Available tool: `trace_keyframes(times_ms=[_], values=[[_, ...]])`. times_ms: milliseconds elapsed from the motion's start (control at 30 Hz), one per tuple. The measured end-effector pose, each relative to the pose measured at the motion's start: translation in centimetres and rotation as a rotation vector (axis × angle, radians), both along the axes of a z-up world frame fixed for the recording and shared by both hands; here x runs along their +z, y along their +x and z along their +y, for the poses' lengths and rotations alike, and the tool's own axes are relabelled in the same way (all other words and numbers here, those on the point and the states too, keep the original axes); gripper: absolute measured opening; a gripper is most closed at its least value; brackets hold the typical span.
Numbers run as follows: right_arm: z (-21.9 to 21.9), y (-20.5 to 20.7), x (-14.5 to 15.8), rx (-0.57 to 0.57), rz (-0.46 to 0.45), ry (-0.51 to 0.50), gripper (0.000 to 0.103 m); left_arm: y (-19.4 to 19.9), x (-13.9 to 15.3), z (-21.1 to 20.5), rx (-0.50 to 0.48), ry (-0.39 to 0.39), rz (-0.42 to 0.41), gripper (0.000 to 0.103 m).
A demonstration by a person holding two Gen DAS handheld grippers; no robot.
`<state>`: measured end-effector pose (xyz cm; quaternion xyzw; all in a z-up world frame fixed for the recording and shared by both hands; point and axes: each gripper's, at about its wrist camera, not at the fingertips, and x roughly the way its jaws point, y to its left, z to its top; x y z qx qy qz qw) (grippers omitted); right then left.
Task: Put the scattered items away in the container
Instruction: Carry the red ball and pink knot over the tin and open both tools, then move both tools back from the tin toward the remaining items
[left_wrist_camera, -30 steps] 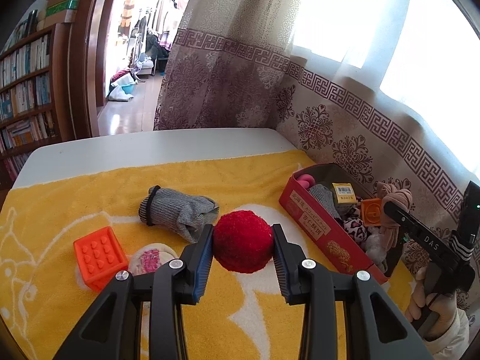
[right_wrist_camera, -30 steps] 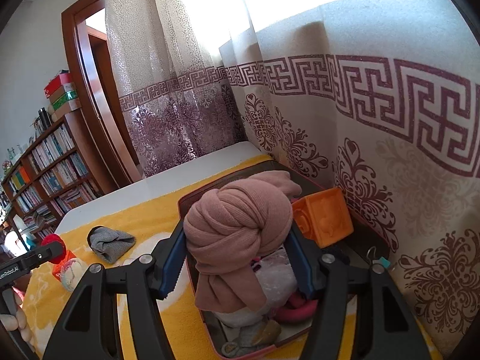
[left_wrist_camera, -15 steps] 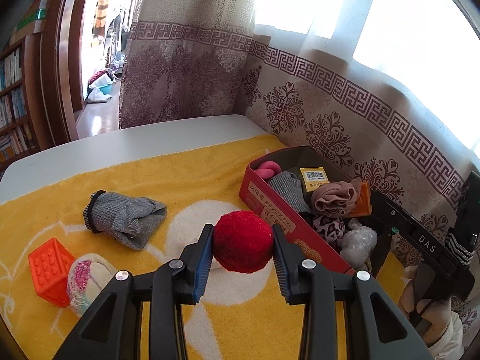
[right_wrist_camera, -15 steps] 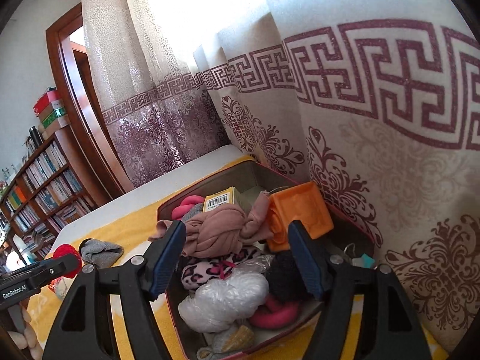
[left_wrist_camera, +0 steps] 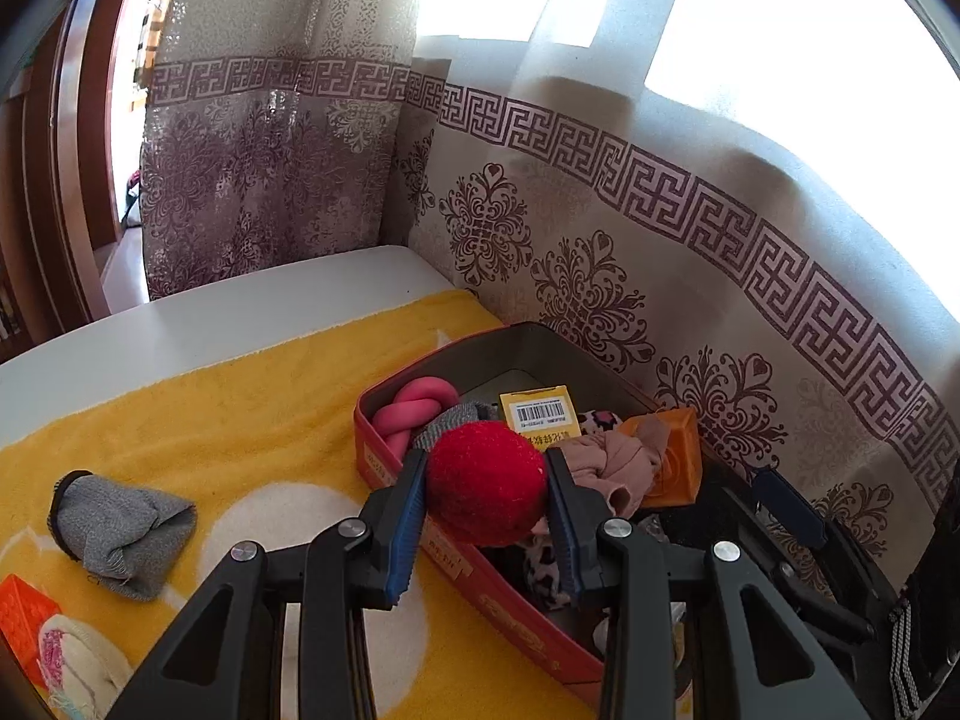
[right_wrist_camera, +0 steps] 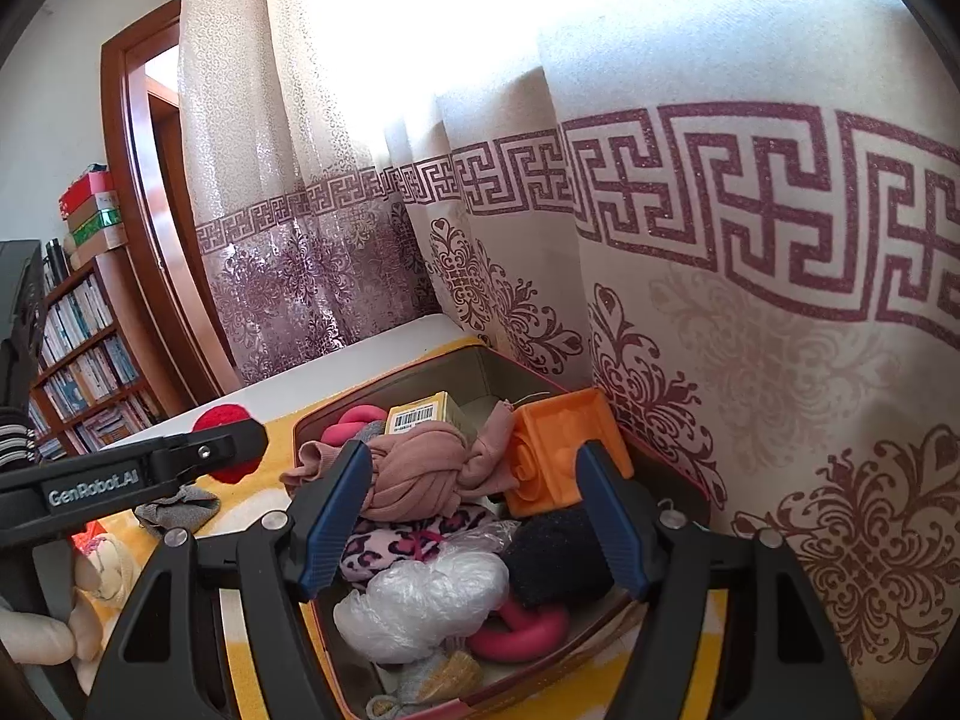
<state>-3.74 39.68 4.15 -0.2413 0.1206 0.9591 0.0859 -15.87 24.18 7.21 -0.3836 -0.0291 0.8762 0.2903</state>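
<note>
Left wrist — red pompom (left_wrist_camera: 485, 483) hides box (left_wrist_camera: 516, 642) contents.

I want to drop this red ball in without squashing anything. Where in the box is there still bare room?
Bare floor shows only at the far end of the red box, behind the yellow barcode carton, beside the pink knot. The rest is crowded: pink cloth bundle, orange block, white plastic bag. Left gripper grips the red ball.
</note>
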Motion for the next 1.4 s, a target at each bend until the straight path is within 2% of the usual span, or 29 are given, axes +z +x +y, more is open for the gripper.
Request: trace_keyframes(times_ms=[167, 200, 233, 267, 500, 900, 1400], values=[[-0.4, -0.1, -0.2, 0.013, -0.004, 0.000, 0.074, -2.6, -1.2, 2.5, -0.017, 0.006, -0.042, 0.044], [-0.5, -0.1, -0.3, 0.016, -0.005, 0.006, 0.074, -2.9, -1.5, 2.6, -0.014, 0.013, -0.059, 0.049], [-0.7, -0.2, -0.3, 0.020, -0.007, 0.010, 0.074, -3.0, -1.6, 2.6, -0.008, 0.022, -0.068, 0.060], [-0.7, -0.2, -0.3, 0.024, -0.009, 0.011, 0.074, -3.0, -1.7, 2.4, -0.004, 0.032, -0.067, 0.062], [-0.8, -0.4, -0.5, 0.027, -0.010, 0.014, 0.074, -2.3, -1.1, 0.5, 0.015, 0.061, -0.050, 0.062], [-1.9, -0.3, -0.7, 0.059, 0.002, 0.053, 0.074, 0.6, -0.1, -4.9, 0.083, 0.039, -0.025, 0.062], [-2.7, -0.3, -0.9, 0.074, 0.019, 0.099, 0.074, 3.8, -0.2, -17.1, 0.298, 0.058, -0.037, 0.062]])
